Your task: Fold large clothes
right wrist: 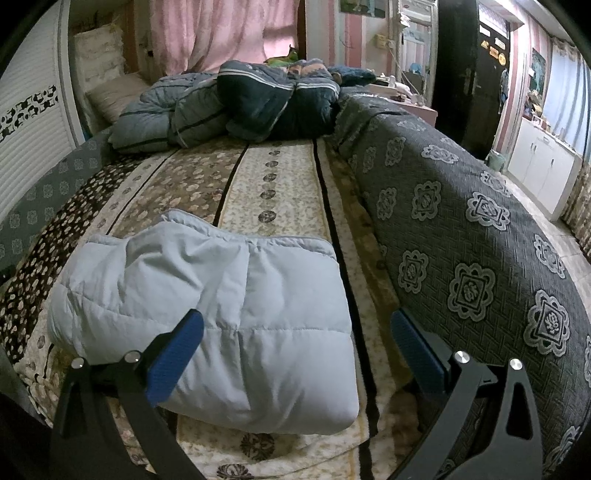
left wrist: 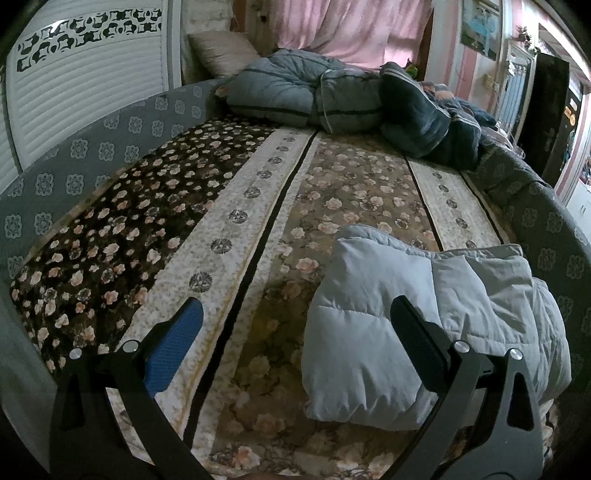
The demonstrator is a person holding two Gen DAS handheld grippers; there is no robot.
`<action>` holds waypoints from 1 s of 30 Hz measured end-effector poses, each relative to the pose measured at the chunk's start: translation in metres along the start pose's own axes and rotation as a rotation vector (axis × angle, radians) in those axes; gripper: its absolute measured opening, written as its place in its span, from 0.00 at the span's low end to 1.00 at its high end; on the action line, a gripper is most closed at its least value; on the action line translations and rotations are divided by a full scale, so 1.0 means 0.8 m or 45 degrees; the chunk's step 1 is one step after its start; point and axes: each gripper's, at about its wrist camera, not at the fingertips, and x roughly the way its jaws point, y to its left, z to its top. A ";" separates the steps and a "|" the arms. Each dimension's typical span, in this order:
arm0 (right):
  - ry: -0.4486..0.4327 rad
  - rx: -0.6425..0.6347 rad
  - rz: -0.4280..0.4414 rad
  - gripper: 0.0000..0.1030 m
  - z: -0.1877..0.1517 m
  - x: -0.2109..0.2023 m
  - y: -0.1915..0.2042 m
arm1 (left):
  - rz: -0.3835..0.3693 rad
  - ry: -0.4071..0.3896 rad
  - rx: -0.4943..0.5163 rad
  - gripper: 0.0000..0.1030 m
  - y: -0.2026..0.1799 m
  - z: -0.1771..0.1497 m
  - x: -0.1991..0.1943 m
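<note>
Pale blue padded jacket [right wrist: 207, 314] lies folded into a thick, roughly rectangular bundle on the bed [left wrist: 258, 229], on the floral striped bedspread [left wrist: 155, 236], near the foot end and toward the right side. Left hand-held gripper [left wrist: 295, 325]: fingers spread wide, nothing between them; blue pad [left wrist: 173, 347] hangs over the cream stripe, the other finger overlaps the near-left part of the jacket in the picture, contact not determinable. Right hand-held gripper [right wrist: 295, 339]: likewise spread apart and empty; its left pad [right wrist: 175, 358] sits in front of the jacket's near edge, its right pad [right wrist: 413, 350] over the gap beside the grey patterned cover [right wrist: 461, 229]. Right wrist view shows the whole bundle, with its quilting seams and a smooth top fold; left wrist view shows mainly its left half, the right part running toward the frame edge. A heap of grey and dark blue quilts [left wrist: 332, 96] sits at the head of the bed, well apart from the jacket, with a pillow [left wrist: 221, 51] behind it and a pink curtain [left wrist: 351, 29] beyond. Left view alone shows the white louvred panel [left wrist: 85, 92] broadly, along the bed's left side. Right view alone shows the white cabinets [right wrist: 543, 170], tiled floor and dark door [right wrist: 469, 74] past the bed's right edge.
</note>
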 end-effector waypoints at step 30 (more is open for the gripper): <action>-0.004 -0.007 0.003 0.98 -0.004 -0.002 -0.007 | 0.015 0.011 0.014 0.97 -0.007 -0.004 0.000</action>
